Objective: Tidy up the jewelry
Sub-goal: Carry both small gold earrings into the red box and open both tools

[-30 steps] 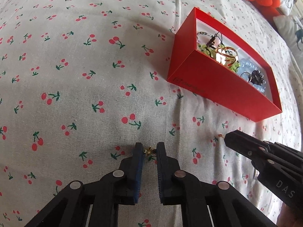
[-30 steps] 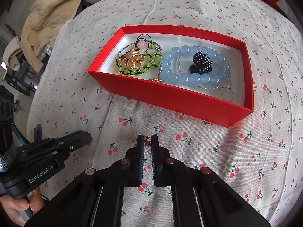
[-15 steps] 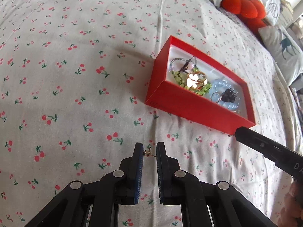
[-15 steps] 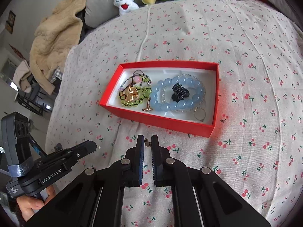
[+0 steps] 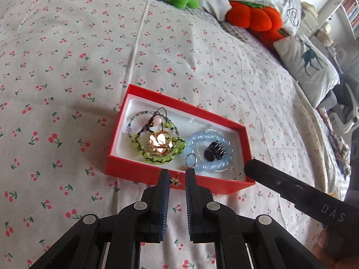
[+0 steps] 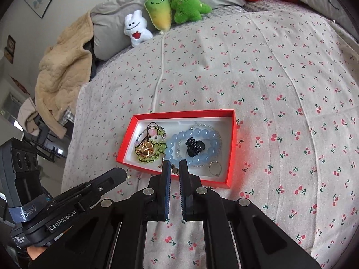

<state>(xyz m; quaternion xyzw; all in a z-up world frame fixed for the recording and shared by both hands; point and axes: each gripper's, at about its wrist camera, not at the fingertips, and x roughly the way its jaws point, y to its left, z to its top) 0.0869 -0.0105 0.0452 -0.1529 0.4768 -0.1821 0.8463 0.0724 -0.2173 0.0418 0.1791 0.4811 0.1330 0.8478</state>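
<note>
Left view: left tool (image 5: 176, 180) clamped on small gold earring (image 5: 175, 181), lifted off bed (image 5: 67, 67), red box (image 5: 134, 172) now mid-frame just beyond tips. Right view: right tool (image 6: 175, 170) pinching tiny stud (image 6: 174, 170), raised to box's near edge. Drop-in looks next.
</note>
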